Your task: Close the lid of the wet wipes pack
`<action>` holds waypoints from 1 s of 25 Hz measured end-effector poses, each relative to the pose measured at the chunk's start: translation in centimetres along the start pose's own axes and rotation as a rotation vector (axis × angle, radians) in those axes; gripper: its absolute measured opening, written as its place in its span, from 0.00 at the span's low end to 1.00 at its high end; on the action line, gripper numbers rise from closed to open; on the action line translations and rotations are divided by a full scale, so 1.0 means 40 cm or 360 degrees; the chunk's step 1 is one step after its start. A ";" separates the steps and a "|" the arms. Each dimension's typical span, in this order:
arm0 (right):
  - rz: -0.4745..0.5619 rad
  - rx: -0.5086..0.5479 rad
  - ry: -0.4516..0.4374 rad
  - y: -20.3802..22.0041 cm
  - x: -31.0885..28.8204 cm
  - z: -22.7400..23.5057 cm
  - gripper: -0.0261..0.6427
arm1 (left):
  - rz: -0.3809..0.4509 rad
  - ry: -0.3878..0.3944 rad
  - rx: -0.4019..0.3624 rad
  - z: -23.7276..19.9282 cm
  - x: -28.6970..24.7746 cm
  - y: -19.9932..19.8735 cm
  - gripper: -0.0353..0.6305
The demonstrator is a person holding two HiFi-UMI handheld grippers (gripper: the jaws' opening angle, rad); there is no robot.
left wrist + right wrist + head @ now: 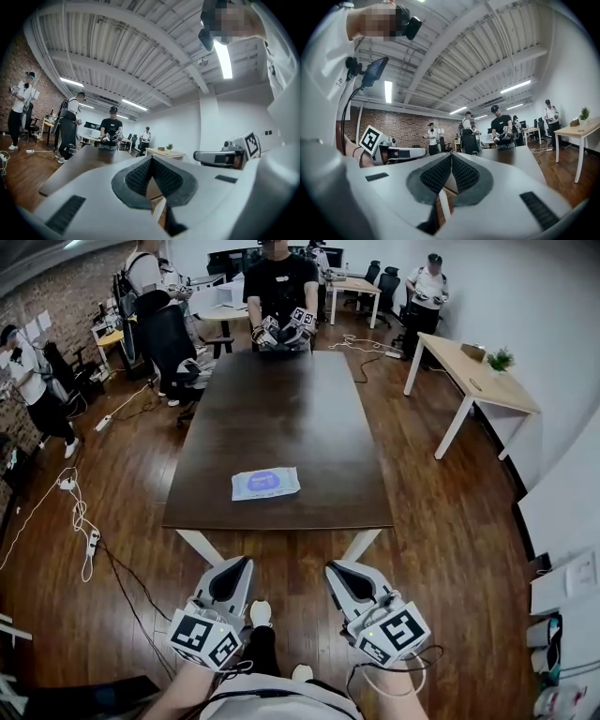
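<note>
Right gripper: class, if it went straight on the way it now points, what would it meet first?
Probably the near edge of the dark table. The right gripper points towards it, though its height against the tabletop is unclear.

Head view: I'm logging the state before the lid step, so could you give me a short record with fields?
pack: flat white wet wipes pack with a blue label, lying on the dark brown wooden table, near its near edge
lid: too small to tell whether open or closed
left gripper: jaws together, empty, short of the table
right gripper: jaws together, empty, short of the table
</note>
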State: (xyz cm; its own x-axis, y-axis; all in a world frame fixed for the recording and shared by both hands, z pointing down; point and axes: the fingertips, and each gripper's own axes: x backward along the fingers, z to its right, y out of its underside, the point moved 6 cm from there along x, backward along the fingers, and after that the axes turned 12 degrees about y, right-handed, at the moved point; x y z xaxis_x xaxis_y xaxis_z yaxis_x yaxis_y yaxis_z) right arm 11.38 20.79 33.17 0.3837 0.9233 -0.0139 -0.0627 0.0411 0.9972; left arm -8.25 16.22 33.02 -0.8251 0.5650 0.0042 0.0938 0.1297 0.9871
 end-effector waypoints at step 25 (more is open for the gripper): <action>0.0069 0.0096 0.0068 -0.065 0.108 -0.234 0.05 | 0.0057 0.0060 -0.0069 0.045 0.234 -0.080 0.06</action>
State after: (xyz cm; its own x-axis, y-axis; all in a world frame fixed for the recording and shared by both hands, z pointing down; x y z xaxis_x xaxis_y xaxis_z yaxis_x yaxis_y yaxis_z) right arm 4.60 28.24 29.81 0.3421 0.9393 0.0274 -0.0222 -0.0211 0.9995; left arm -15.28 22.56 29.61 -0.8422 0.5374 0.0446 0.0998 0.0740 0.9922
